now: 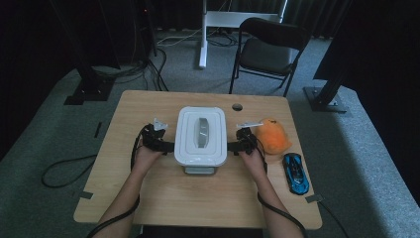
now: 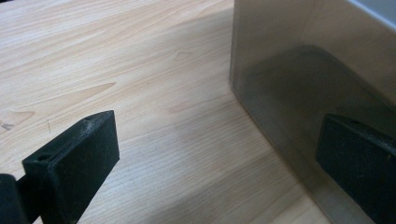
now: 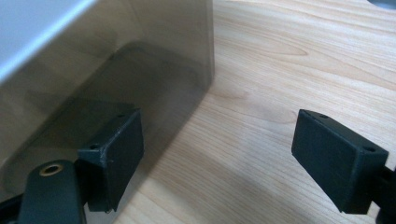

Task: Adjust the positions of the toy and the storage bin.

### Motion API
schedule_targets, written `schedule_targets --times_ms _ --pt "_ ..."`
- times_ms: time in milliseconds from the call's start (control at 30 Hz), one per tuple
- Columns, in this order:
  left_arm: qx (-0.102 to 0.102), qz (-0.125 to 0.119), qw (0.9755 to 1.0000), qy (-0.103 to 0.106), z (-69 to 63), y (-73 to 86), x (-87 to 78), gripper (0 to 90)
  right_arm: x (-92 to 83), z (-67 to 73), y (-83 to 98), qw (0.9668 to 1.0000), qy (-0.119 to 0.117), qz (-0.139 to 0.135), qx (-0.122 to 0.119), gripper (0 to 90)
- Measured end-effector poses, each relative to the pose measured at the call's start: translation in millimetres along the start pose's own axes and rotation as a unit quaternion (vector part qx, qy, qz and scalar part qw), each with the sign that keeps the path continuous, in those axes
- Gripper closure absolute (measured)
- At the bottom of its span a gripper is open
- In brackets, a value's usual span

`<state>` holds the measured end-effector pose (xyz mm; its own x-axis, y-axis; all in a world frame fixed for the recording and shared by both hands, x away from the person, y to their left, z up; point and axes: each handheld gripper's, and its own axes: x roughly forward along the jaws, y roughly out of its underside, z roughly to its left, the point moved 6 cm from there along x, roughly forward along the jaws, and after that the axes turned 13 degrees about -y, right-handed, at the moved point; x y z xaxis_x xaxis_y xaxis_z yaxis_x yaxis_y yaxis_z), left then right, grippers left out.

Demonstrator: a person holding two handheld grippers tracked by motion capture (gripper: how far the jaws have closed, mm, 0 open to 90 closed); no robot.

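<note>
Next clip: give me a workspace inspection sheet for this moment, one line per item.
Surface: wooden table, round hole near far edge.
Job's things: white lidded box at table centre, lid on.
Clutter: orange plush and blue toy car at right.
Grippers: left tool and right tool flank the box, both open; each has a jaw by the box wall, contact unclear.
Cables: one trails from each tool along the forearm; more loop on the floor.
Surroundings: grey carpet, black chair, dark stands.

My right tool point(image 3: 217, 156) jaws spread wide; left jaw against the translucent grey plastic container wall point(image 3: 140, 60), light wooden bench point(image 3: 289, 70) beneath.
</note>
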<state>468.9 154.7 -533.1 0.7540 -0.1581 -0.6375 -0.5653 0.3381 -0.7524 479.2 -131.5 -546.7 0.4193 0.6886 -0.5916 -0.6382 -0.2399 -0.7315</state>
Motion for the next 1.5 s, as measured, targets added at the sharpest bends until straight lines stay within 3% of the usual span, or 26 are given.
schedule_targets --times_ms 467,800,1333,1500 --pt "0.010 0.002 0.9999 0.004 -6.8 8.2 -13.5 0.9 -6.4 10.0 4.9 0.9994 -0.032 0.006 -0.012 18.1" --pt "0.034 0.000 0.9994 0.002 -17.7 15.9 -29.7 0.9 -14.7 17.4 13.5 0.9989 -0.036 0.009 -0.030 19.2" --pt "0.048 -0.007 0.9987 0.012 -33.1 29.4 -51.6 0.9 -25.1 24.7 24.8 0.9981 -0.045 0.011 -0.041 19.8" --pt "0.058 -0.012 0.9981 0.018 -37.7 35.6 -61.1 0.8 -27.5 27.2 31.5 0.9974 -0.062 0.004 -0.038 19.8"
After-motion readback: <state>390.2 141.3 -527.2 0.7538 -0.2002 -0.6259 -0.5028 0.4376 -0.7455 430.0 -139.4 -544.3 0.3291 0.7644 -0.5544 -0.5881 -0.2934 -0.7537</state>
